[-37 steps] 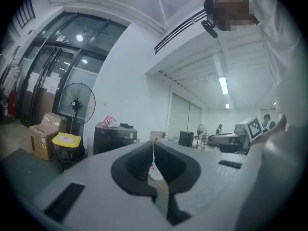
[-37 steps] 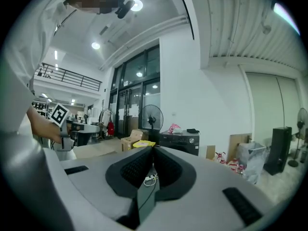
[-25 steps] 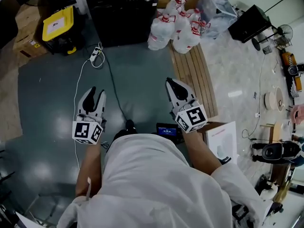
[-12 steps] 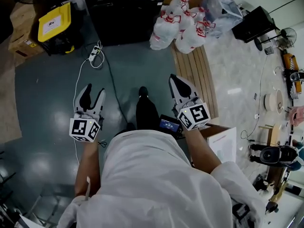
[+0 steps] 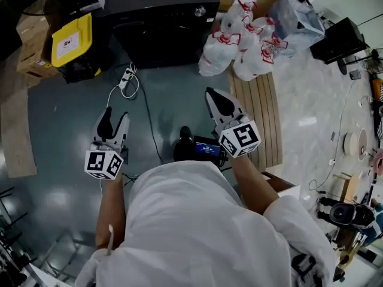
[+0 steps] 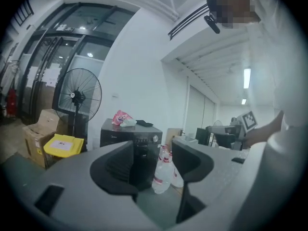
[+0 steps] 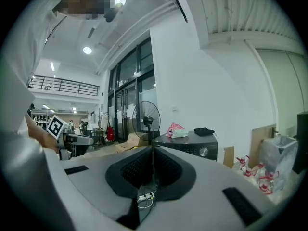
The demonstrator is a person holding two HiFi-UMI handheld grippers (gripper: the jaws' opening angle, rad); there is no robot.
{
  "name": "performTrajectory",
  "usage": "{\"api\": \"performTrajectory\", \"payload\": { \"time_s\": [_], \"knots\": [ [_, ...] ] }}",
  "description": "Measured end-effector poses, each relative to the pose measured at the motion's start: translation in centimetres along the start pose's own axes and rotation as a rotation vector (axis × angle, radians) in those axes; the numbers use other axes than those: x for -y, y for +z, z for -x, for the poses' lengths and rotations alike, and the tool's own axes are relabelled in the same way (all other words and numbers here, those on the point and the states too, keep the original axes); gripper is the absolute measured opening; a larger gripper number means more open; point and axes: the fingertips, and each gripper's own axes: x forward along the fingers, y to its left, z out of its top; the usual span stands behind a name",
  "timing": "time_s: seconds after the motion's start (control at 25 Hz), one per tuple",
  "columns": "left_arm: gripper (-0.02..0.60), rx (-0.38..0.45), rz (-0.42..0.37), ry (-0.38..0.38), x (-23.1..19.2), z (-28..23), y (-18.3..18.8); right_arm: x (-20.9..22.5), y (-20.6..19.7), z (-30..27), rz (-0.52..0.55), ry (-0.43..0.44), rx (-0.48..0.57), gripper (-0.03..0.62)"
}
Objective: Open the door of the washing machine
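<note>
The black washing machine [image 5: 161, 23] stands at the far end of the floor with its door closed and a silver knob [image 5: 200, 11] at its top right. Both grippers hang in the air well short of it. My left gripper [image 5: 114, 121] is empty and its jaws are opening; between them the left gripper view shows the machine [image 6: 139, 150] some way ahead. My right gripper [image 5: 216, 100] has its pads pressed together with nothing in them. The right gripper view has the machine [image 7: 192, 146] ahead and to the right, with a pink bag and a dark item on top.
A yellow-lidded box [image 5: 72, 34] sits left of the machine. Bags of water bottles [image 5: 245, 40] lie to its right, by a wooden pallet [image 5: 260, 112]. A power strip and cable [image 5: 127, 76] run across the floor. A standing fan [image 6: 79, 97] is at the left.
The person has walked toward the washing machine, which now stands closer and lower in the head view. Both grippers came forward with the person. The left jaws have spread wider.
</note>
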Motion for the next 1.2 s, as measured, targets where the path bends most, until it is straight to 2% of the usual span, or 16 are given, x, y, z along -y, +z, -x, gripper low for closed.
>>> {"api": "performTrajectory", "payload": {
  "time_s": [0.2, 0.4, 0.68, 0.92, 1.2],
  "knots": [
    [0.247, -0.008, -0.014, 0.052, -1.6, -5.8, 1.9, 5.2, 0.9, -4.7, -0.020, 0.050, 0.009, 0.034],
    [0.247, -0.009, -0.033, 0.096, -2.9, -10.1, 3.2, 9.4, -0.2, -8.4, -0.047, 0.087, -0.008, 0.034],
    [0.247, -0.011, -0.026, 0.135, -7.3, -13.6, 2.9, 11.3, -2.2, -13.7, -0.090, 0.097, -0.047, 0.034],
    [0.247, -0.053, -0.026, 0.087, -13.0, -18.7, 0.4, 13.8, -3.8, -18.5, -0.072, 0.038, -0.099, 0.034],
    [0.247, -0.201, -0.104, -0.062, -21.7, -26.8, -3.7, 16.5, -4.1, -26.5, -0.074, -0.079, -0.186, 0.034]
  ]
}}
